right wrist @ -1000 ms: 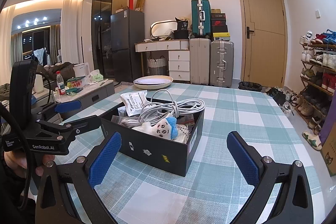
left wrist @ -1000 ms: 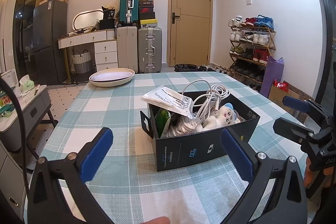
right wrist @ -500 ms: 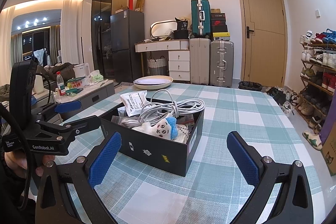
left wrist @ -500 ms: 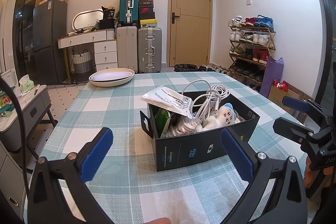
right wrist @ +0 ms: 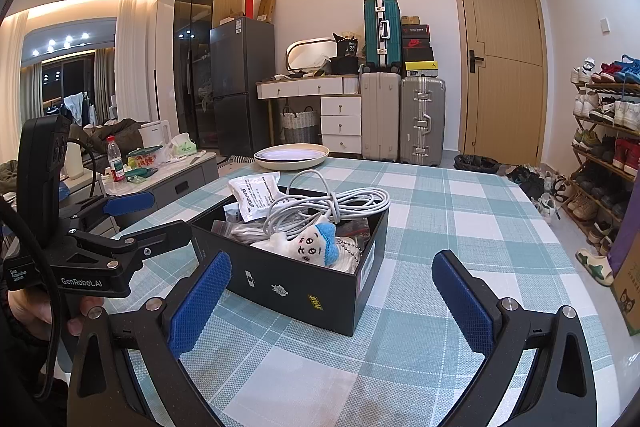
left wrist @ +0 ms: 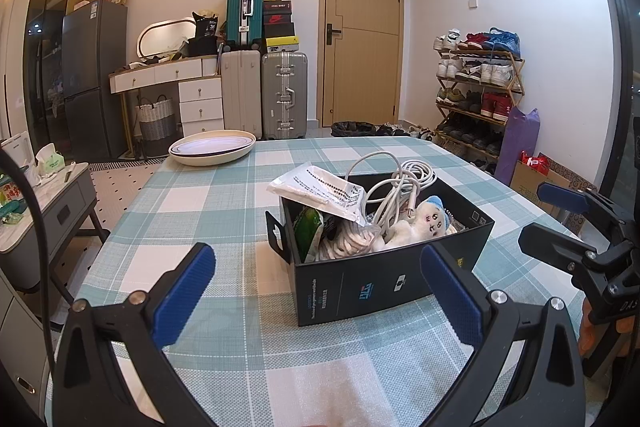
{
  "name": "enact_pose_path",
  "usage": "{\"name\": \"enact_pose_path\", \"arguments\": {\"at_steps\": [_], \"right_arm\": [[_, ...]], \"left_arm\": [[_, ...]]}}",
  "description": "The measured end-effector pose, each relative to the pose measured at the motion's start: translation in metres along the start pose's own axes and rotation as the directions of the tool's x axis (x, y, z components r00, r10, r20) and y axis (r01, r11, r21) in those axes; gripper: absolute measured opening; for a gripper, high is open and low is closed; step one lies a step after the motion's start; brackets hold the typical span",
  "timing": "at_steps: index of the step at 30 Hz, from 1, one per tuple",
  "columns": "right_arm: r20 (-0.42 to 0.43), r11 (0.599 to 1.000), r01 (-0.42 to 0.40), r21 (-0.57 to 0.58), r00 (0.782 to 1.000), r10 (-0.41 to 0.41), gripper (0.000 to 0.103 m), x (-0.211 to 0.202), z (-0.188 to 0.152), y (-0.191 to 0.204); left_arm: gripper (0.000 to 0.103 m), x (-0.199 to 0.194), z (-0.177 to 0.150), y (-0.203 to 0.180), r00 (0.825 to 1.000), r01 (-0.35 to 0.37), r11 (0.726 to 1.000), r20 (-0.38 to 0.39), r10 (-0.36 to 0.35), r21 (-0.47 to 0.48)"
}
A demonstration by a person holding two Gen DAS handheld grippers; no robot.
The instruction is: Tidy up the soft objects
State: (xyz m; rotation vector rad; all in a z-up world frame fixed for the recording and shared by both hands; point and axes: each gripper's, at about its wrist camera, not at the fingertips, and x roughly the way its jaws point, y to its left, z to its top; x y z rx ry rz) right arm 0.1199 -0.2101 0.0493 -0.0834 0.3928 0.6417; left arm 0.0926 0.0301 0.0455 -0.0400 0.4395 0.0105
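A black box [left wrist: 384, 287] [right wrist: 304, 287] stands on the checked table. In it lie a white plush doll with a blue cap [left wrist: 424, 223] [right wrist: 308, 243], a coil of white cable [left wrist: 400, 179] [right wrist: 332, 203], a white printed pouch [left wrist: 320, 187] [right wrist: 252, 195] and a green packet [left wrist: 306, 231]. My left gripper [left wrist: 316, 275] is open and empty, just in front of the box. My right gripper [right wrist: 332, 279] is open and empty, in front of the box's right corner. Each gripper shows in the other's view, the right one [left wrist: 560, 219] and the left one [right wrist: 136, 219].
A cream plate [left wrist: 212, 147] [right wrist: 292, 155] sits at the table's far end. The teal checked tablecloth [left wrist: 200, 211] [right wrist: 460, 211] covers the table. A side cabinet with clutter [right wrist: 160, 171] stands to the left, a shoe rack [left wrist: 476, 91] to the right, suitcases [left wrist: 264, 87] by the far wall.
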Motion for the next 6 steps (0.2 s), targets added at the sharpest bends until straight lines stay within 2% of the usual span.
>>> {"name": "enact_pose_path", "arguments": {"at_steps": [6], "right_arm": [[0.000,1.000,0.000,0.000,1.000,0.000,0.102,-0.0004,-0.0003,-0.0001]], "left_arm": [[0.103,0.0000,0.0000,0.0001,1.000,0.000,1.000,0.000,0.000,-0.001]]}}
